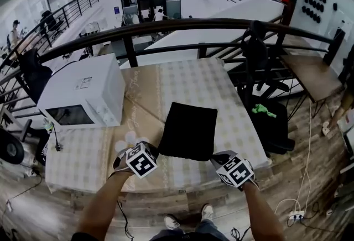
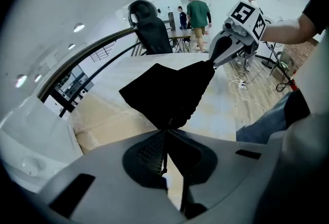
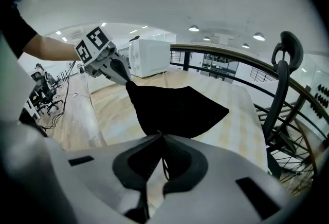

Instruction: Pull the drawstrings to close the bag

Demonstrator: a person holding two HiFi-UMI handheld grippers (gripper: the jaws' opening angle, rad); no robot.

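A black drawstring bag (image 1: 188, 130) lies flat on the checked tablecloth near the table's front edge. My left gripper (image 1: 156, 152) is shut at the bag's near left corner, and my right gripper (image 1: 214, 158) is shut at its near right corner. In the left gripper view the bag (image 2: 167, 92) stretches from my left gripper (image 2: 165, 131) to the right gripper (image 2: 215, 61), and a thin cord runs down between the closed jaws. In the right gripper view the bag (image 3: 177, 110) spans from my right gripper (image 3: 160, 135) to the left gripper (image 3: 125, 80), with a thin drawstring loop (image 3: 164, 166) pinched in the jaws.
A white microwave (image 1: 83, 96) stands on the table's left side. A black railing (image 1: 182, 27) runs along the table's far edge. A black chair (image 1: 274, 124) with a green item on it sits to the right, and cables and a power strip (image 1: 296, 215) lie on the floor.
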